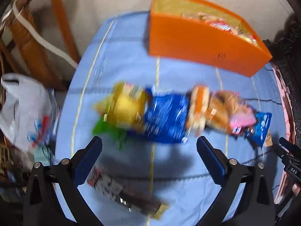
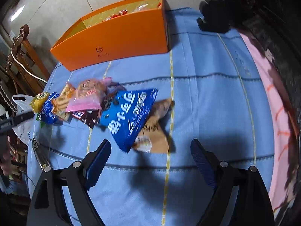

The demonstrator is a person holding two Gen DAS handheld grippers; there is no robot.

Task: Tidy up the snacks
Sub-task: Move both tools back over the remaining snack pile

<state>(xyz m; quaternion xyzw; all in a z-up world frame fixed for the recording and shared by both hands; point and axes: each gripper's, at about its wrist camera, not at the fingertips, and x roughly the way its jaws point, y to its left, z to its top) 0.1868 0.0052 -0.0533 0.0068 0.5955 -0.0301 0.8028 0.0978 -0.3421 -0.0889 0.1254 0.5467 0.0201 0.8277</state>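
Left tool (image 1: 149,143): jaws spread wide with nothing between them, hanging above the blue cloth just in front of the row of snacks.
Right tool (image 2: 150,146): released and empty; its fingers straddle bare cloth, with the near corner of the big blue packet just beyond the left finger.
Orange box (image 2: 116,39): open-topped, at the far edge of the tabletop; a few red and orange wrappers show inside, toward one end.
Snack row: loose on the cloth, well short of the box, packets overlapping.
Yellow packet (image 1: 128,107): at the left end of the row, partly over a green wrapper (image 1: 105,130).
Blue striped bag (image 1: 167,118): beside the yellow one, blurred.
Pink-banded biscuit bag (image 2: 88,96): in the middle of the heap.
Big blue packet (image 2: 129,114): white lettering, lying tilted on a brown paper pouch (image 2: 156,133).
Dark bar wrapper (image 1: 122,194): alone, near the left tool's left finger.
Blue cloth (image 2: 207,98): covers the tabletop, crossed by yellow and dark stitched lines.
White plastic bag (image 1: 20,105): off the tabletop, to the left.
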